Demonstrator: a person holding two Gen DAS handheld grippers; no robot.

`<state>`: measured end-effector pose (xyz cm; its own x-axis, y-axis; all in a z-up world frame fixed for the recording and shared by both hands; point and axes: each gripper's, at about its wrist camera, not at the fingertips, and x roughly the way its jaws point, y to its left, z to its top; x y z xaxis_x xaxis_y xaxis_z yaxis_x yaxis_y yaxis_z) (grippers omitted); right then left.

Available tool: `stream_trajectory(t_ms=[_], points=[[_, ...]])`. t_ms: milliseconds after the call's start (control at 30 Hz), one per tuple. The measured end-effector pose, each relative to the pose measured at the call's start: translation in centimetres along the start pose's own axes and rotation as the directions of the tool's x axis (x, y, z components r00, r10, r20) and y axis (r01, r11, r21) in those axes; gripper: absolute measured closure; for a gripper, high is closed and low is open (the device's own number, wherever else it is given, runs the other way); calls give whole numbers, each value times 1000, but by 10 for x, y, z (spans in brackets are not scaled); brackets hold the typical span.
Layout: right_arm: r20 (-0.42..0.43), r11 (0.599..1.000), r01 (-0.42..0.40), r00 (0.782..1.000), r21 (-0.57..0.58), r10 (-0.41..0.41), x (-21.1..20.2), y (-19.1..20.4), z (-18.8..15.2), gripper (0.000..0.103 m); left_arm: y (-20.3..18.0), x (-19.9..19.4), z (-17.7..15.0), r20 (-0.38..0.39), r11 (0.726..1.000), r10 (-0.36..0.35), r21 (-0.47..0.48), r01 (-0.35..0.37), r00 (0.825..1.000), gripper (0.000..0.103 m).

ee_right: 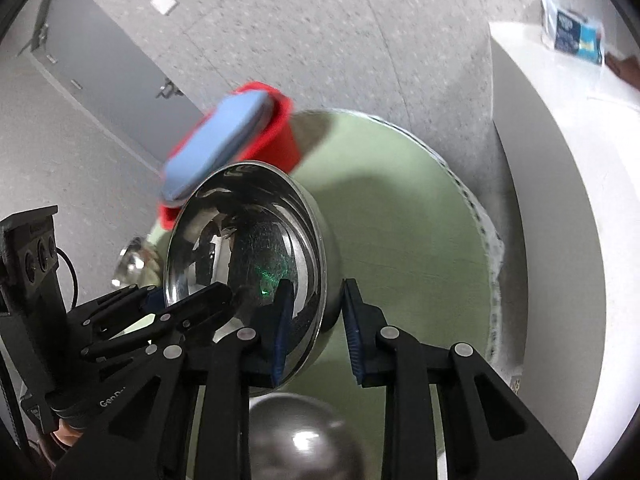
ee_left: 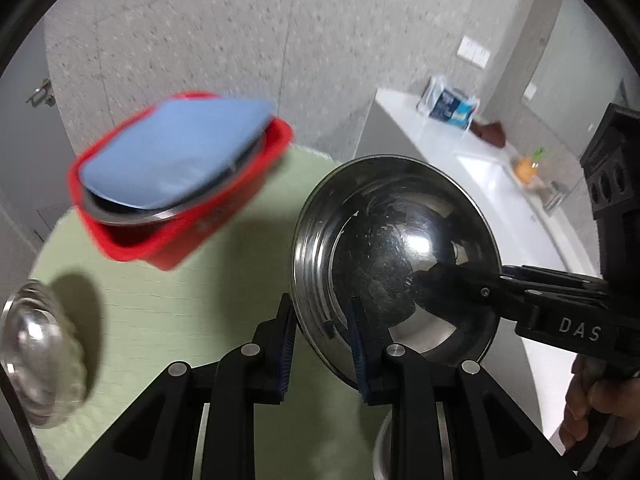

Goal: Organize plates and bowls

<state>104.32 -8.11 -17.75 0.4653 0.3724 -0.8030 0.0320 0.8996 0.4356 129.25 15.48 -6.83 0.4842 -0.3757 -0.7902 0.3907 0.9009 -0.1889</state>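
A shiny steel bowl (ee_left: 396, 256) is held up over the round green table (ee_left: 168, 312), tilted on its side. My left gripper (ee_left: 322, 344) is shut on its rim at one side. My right gripper (ee_right: 316, 320) is shut on the rim at the opposite side; the bowl also shows in the right wrist view (ee_right: 248, 256). A red basket (ee_left: 176, 236) at the far side of the table holds a blue plate (ee_left: 172, 156) lying on a steel plate (ee_left: 160, 214). Another steel bowl (ee_right: 304, 440) sits below my grippers.
A small steel bowl (ee_left: 36, 356) stands at the table's left edge. A white counter (ee_left: 480, 168) with a blue-white packet (ee_left: 452, 106) and fruit runs along the right. A grey door (ee_right: 100, 64) is at the far left.
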Motion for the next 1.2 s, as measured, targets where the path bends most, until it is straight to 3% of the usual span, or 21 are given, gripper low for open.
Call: stream_trajectory(t_ms=[300,567,700,833,1200], points=[[44,995,-51,998,-90,55,11,126,-8,78,119,-97,-31,79,998,52,-41,-49,996,81],[-40,986,-104,994,-133,100,83,223,-28,78,194,-159,-80,57,984,138,-123,-130,989,81],[-90,985,-89,993,-151,76,119,250,-34,78,212,-167,-89,40,975,181,-135,-174,983,81],[-116,984,-56,993,-168,37,139,261,-38,78,224,-166,-96,20,974,171,-157,-166,985,81],[-79,970,88,991,-227,-108,158,271,-28,78,249,-115,-66,-42,980,133,-143,-138,990,81]])
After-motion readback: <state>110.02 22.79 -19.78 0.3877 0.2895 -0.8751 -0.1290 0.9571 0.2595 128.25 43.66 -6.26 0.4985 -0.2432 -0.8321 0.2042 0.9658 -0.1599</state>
